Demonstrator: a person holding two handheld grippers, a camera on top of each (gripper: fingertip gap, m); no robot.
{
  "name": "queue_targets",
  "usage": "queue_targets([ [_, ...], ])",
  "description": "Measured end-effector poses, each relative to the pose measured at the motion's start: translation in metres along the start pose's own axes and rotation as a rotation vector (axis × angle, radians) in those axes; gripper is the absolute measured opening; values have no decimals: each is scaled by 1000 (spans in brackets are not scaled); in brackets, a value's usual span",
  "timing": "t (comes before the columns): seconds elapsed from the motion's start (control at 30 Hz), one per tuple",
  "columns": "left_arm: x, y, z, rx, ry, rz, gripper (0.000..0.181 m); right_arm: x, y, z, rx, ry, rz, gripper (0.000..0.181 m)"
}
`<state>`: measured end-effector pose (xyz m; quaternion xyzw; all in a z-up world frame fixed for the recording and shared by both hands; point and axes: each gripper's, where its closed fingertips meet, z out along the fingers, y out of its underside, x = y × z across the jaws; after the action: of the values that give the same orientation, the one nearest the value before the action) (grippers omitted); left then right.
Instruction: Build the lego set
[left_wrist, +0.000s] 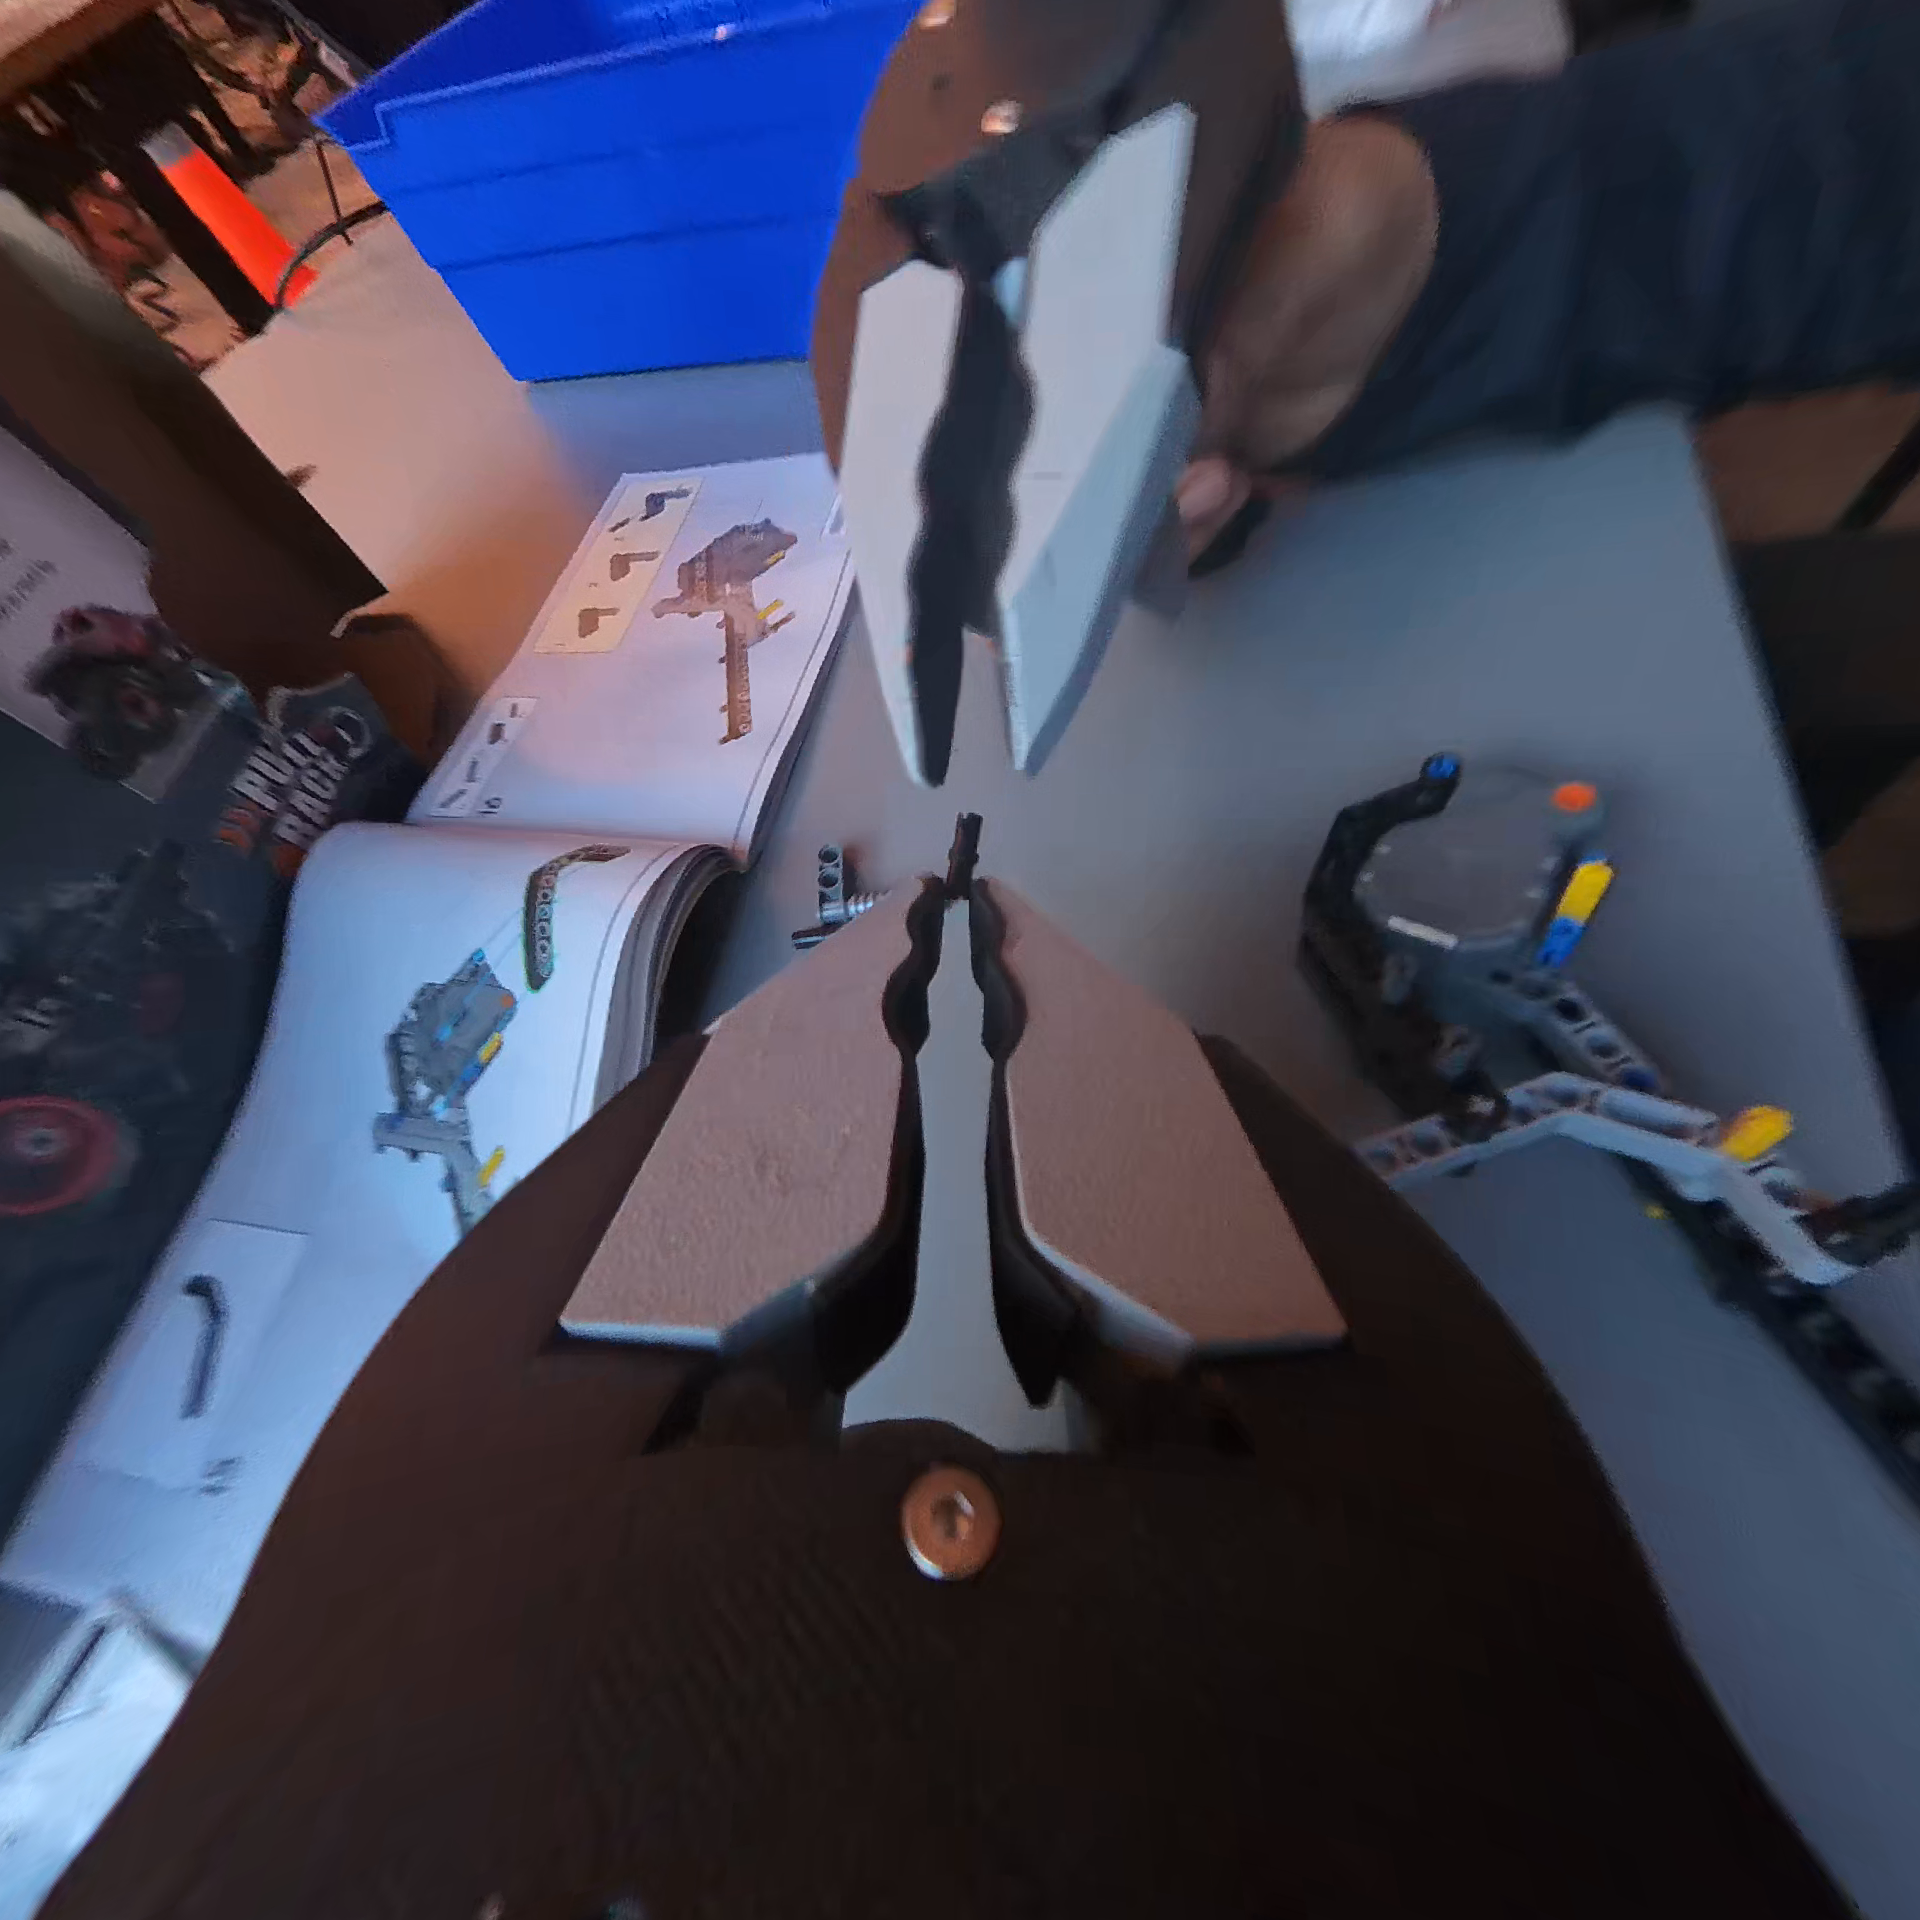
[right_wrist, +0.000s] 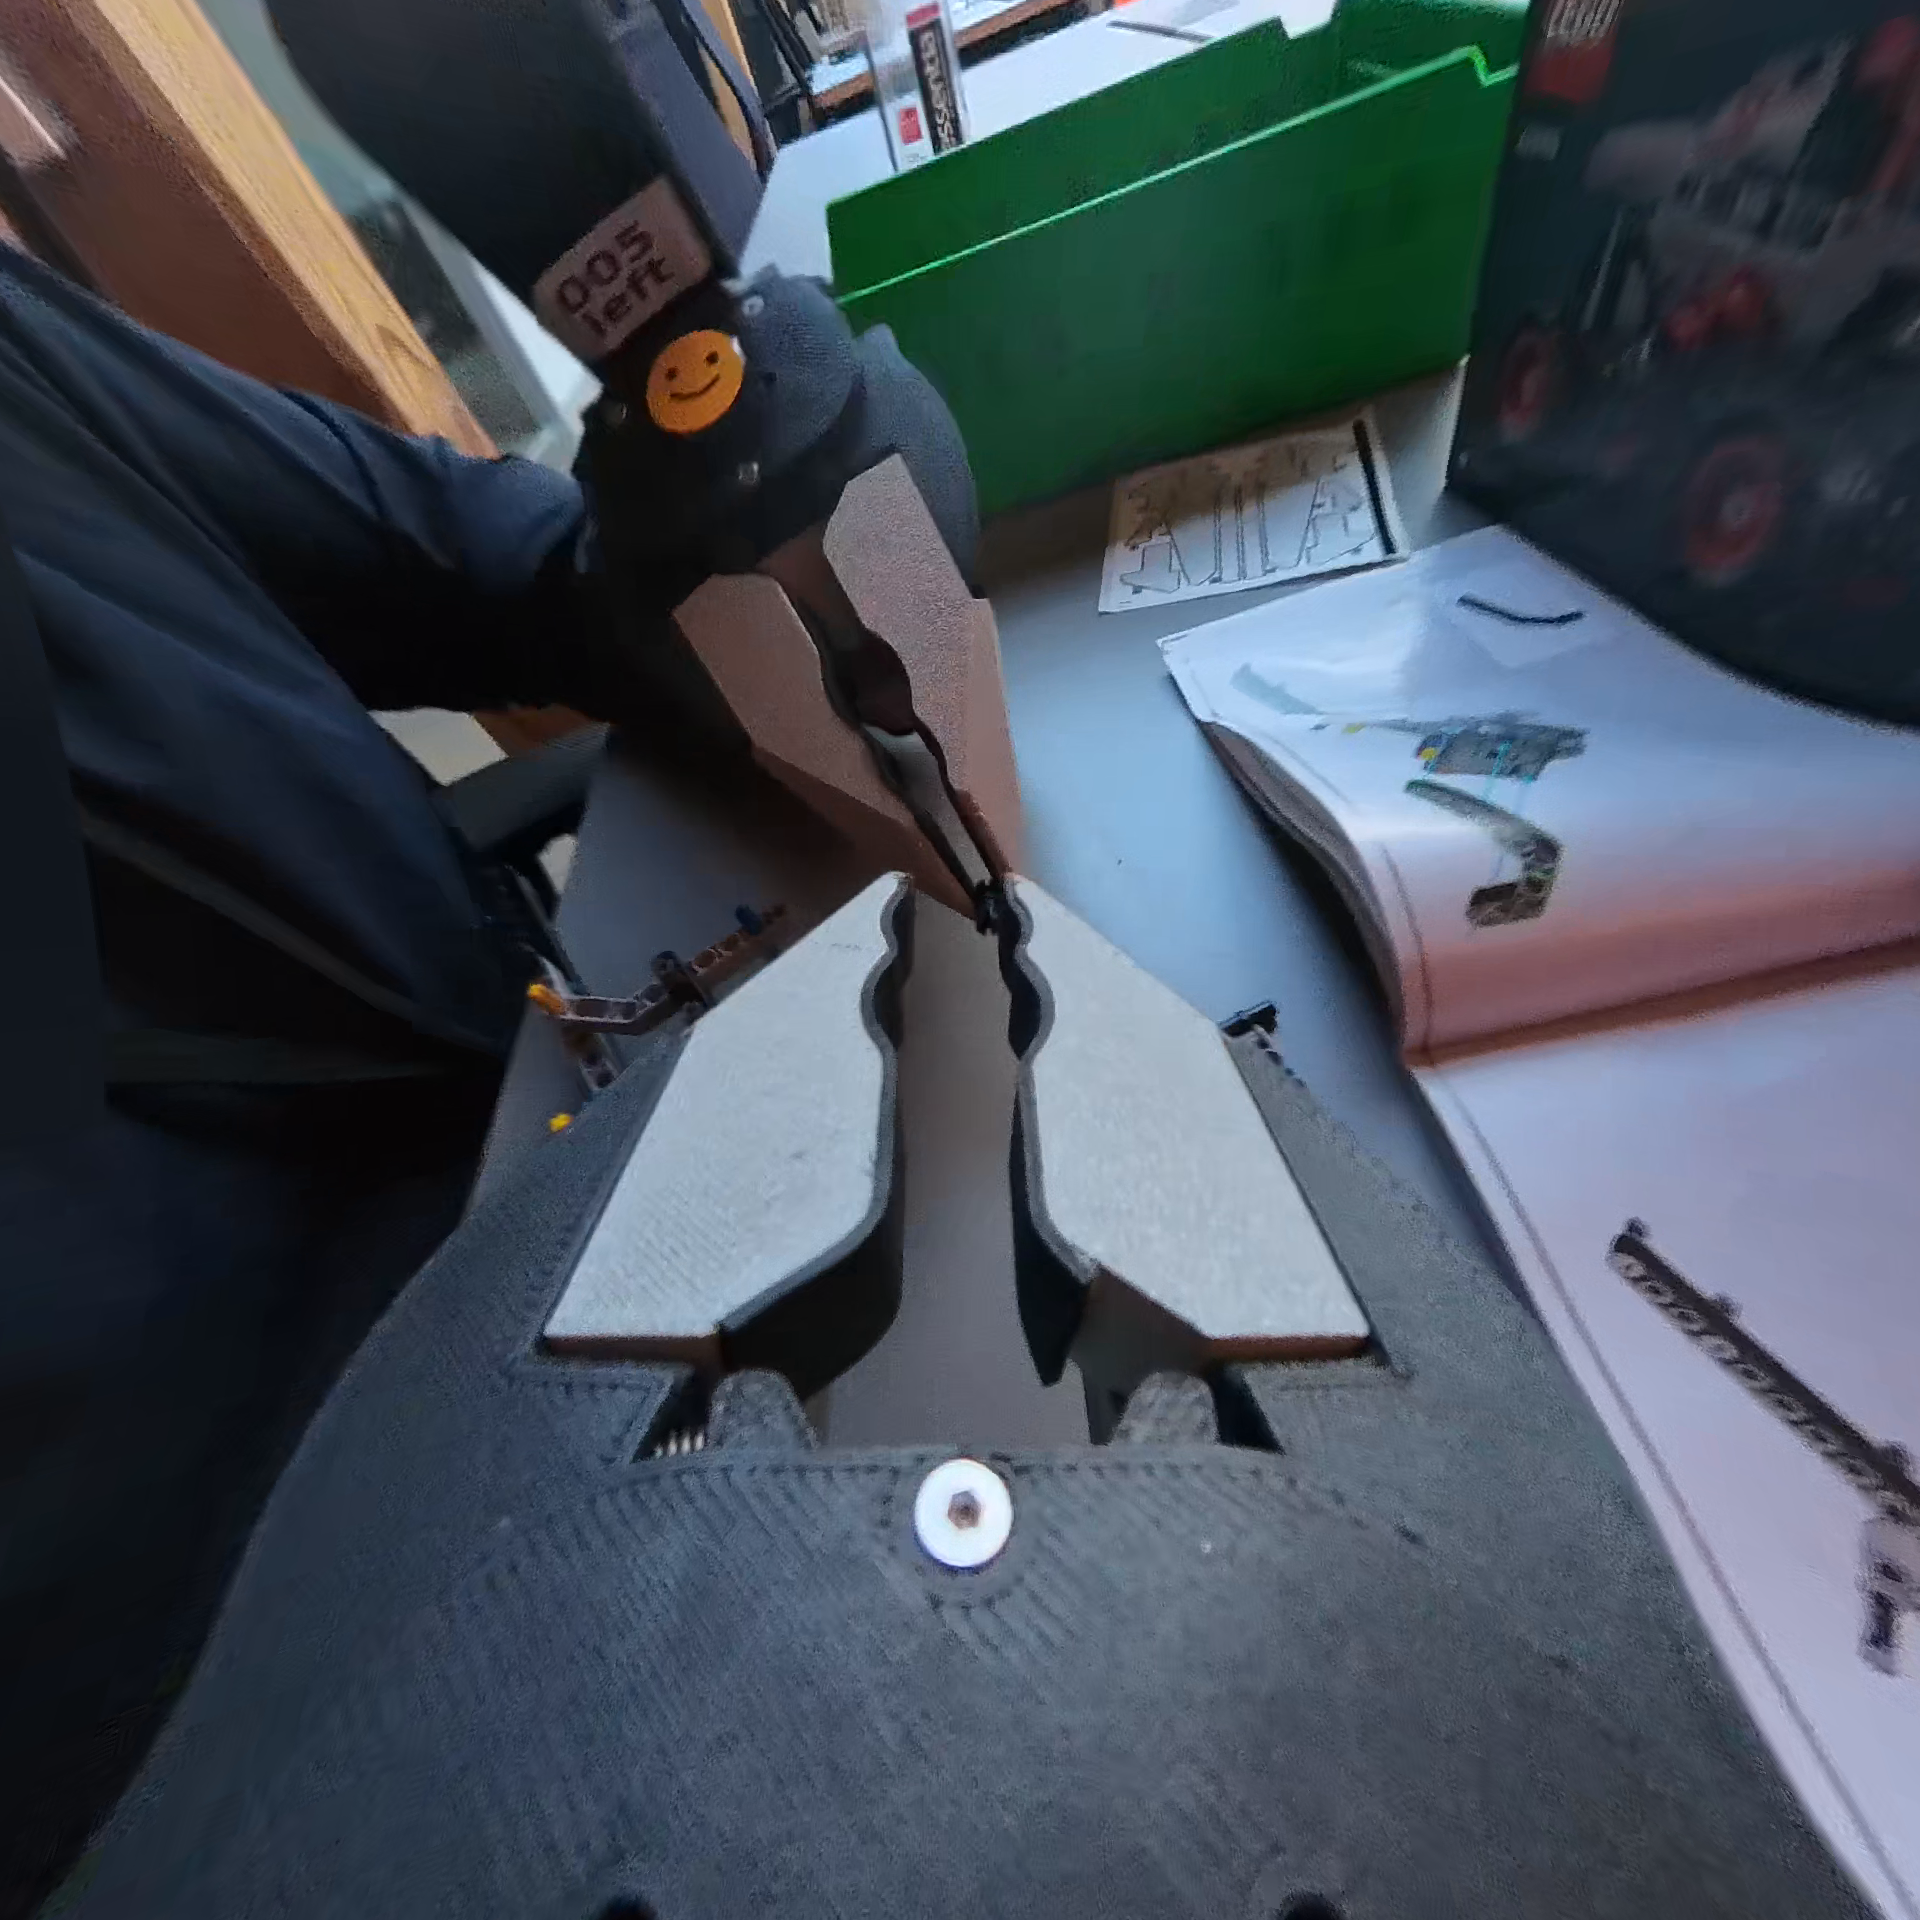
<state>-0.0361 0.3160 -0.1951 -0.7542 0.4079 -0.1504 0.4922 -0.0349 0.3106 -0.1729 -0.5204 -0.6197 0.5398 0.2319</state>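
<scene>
My left gripper (left_wrist: 958, 885) is shut on a small black pin (left_wrist: 967, 844) that sticks out past its tips, held above the grey table (left_wrist: 1403, 623). My right gripper (left_wrist: 977, 771) points down at it from the far side, its jaws a little apart and empty, tips just short of the pin. In the right wrist view my right gripper (right_wrist: 958, 888) is open and the left gripper (right_wrist: 987, 902) comes in from the upper left. The pin (right_wrist: 994, 916) sits against my right-hand fingertip. The partly built grey and black model (left_wrist: 1455, 935) lies to the right; an edge of it also shows in the right wrist view (right_wrist: 644, 997).
An open instruction booklet (left_wrist: 644, 707) (right_wrist: 1558, 790) lies beside the grippers. A small grey piece (left_wrist: 831, 883) lies near its spine. A blue bin (left_wrist: 623, 187), a green bin (right_wrist: 1143, 270), the set's box (right_wrist: 1714, 312) and a sticker sheet (right_wrist: 1247, 530) stand around. A person's sleeve (right_wrist: 260, 623) is at left. The tips of both grippers are at nearly the same place.
</scene>
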Motion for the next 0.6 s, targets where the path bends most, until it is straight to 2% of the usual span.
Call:
queue_targets([
  [0.13, -5, -10, -7, 94, 26, -75, 3, 3, -6, -4, 23, 95, -135, 14],
  [0.2, -7, -18, -13, 145, 29, -94, 2, -1, -13, -5, 61, 83, -154, 14],
  [0.6, -3, -26, -13, 171, 11, -55, 3, -3, -15, -1, 71, 92, -166, 2],
])
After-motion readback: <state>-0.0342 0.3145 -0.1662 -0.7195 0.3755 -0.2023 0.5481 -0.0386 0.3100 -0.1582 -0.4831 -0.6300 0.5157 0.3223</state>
